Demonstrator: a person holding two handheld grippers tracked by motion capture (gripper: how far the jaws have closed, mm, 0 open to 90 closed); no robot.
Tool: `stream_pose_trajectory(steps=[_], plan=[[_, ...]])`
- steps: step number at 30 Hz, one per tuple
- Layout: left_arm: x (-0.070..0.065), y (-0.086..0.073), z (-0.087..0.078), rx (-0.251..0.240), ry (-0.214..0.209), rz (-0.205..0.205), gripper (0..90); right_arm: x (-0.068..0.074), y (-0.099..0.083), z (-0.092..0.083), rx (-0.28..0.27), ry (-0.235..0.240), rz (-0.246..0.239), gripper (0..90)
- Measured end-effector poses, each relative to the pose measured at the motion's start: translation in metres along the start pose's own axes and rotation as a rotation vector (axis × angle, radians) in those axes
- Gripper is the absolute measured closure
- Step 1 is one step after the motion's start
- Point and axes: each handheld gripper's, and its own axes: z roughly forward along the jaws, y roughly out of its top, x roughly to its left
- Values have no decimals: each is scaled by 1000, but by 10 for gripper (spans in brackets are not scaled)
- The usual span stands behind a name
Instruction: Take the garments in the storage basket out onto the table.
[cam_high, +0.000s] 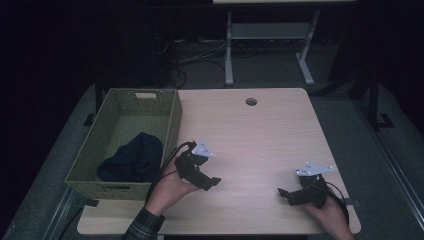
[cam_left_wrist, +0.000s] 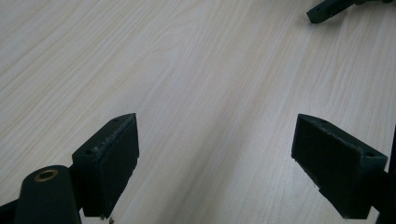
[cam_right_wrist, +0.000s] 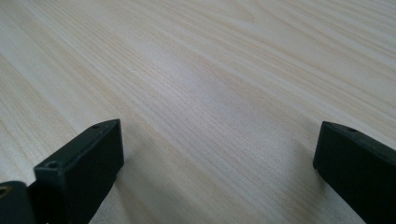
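Dark floor and the legs of another table fill the far background in the high view, and a pale wood-grain surface (cam_high: 260, 135) lies below them with a round hole (cam_high: 251, 101) near its far edge. At the far left of that surface sits a green woven basket (cam_high: 172, 117), its long side running away from the person. Inside it, toward the near end, lies a dark bundled cloth (cam_high: 132, 157), resting on the basket's floor and close to the near wall.

Just right of the basket's near corner, the left hand-held gripper (cam_high: 210, 182) hangs over the bare wood, held in the person's left hand (cam_high: 167, 187), whose plaid sleeve enters from the bottom edge. A grey plate sits on top of it. In the left gripper view the left hand-held gripper (cam_left_wrist: 215, 158) has its jaws spread wide with nothing between them, only wood grain below.

Well apart to the right, near the surface's near right corner, the right hand-held gripper (cam_high: 285, 194) points leftward, gripped by the right hand (cam_high: 332, 212). In the right gripper view the right hand-held gripper (cam_right_wrist: 219, 163) likewise has its jaws spread far apart over bare wood, holding nothing.
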Motion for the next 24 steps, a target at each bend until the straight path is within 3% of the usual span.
stream_pose_trajectory(steps=[10,24], plan=[[8,8,1,-1,-46,26,147,0,0,0,1,1,3,13],[18,16,-11,-6,-59,35,147,0,0,0,0,1,1,13]])
